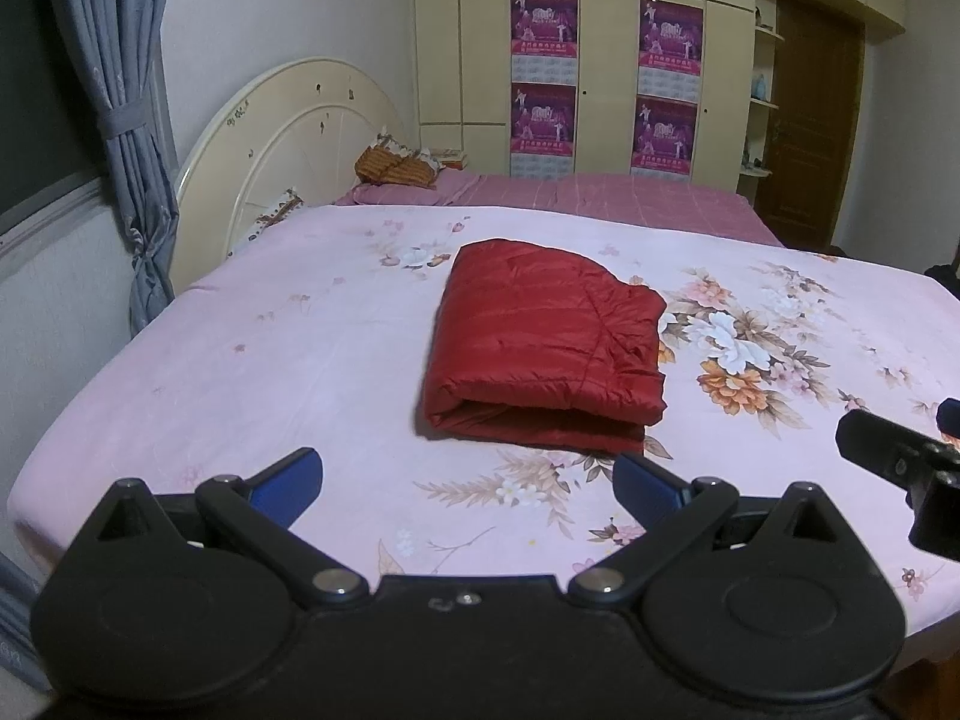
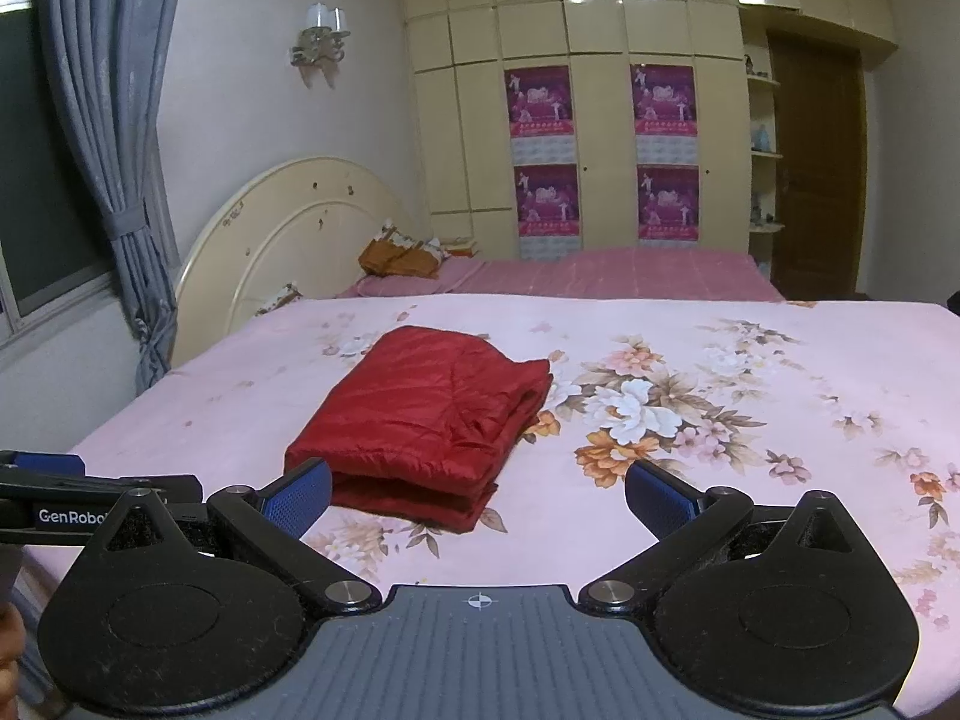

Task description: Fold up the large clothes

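At the bottom of the left wrist view, the left tool [image 1: 468,483] is released, its two blue-padded fingers [image 1: 288,483] spread wide over the bed sheet [image 1: 240,372] and touching nothing. At the bottom of the right wrist view, the right tool [image 2: 478,495] is likewise released, its two fingers well apart and empty; its left pad overlaps the near corner of the jacket in the picture, though I cannot tell whether they touch. Part of the left tool also shows at the lower left edge of that view.

Just beyond the fingers, in the middle of both frames, lies one red quilted jacket [image 1: 540,348], folded into a thick rectangular bundle on the pink flowered sheet, its folded edge toward the cameras.

Farther back, a second bed with a darker pink cover [image 1: 630,198] stands against a cream wardrobe [image 1: 606,60] carrying four purple posters [image 1: 543,21]. One round cream headboard [image 1: 288,138] and one grey-blue curtain [image 1: 120,90] fill the upper left; one brown door [image 1: 810,108] is at upper right.
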Available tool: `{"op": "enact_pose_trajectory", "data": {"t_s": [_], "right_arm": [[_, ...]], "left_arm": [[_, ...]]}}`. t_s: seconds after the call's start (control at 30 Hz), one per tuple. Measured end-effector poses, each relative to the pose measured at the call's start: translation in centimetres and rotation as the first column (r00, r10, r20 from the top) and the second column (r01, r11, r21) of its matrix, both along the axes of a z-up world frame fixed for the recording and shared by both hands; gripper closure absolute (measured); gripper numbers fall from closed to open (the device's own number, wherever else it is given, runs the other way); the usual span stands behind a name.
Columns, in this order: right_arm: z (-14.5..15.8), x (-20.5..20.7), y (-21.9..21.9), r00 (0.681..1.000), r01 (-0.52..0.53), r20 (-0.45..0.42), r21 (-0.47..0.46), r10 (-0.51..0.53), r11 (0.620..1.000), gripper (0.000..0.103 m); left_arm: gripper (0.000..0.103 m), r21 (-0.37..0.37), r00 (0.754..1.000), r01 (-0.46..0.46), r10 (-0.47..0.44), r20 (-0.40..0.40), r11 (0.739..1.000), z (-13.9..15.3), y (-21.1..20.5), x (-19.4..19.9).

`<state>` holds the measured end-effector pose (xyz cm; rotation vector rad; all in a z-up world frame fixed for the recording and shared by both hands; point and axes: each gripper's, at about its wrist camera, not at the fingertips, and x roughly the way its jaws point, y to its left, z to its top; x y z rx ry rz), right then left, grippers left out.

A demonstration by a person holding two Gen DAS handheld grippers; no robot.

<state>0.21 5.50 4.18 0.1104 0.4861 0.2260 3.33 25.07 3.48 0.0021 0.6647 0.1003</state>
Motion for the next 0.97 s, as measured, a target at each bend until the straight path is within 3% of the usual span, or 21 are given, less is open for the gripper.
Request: {"op": "enact_pose_trajectory", "data": {"t_s": [0.6,0.97], "right_arm": [[-0.7,1.8,0.2,1.0,-0.003,-0.023,0.008,0.003,1.0,0.0],[-2.2,4.8,0.2,0.998,0.015,-0.066,0.011,-0.015,1.0,0.0]], "left_arm": [[0.0,0.005,1.0,0.009,-0.009,-0.021,1.0,-0.5,0.0,1.7],[0.0,0.006,0.998,0.063,-0.063,-0.025,0.998,-1.7,0.0,5.2]]}}
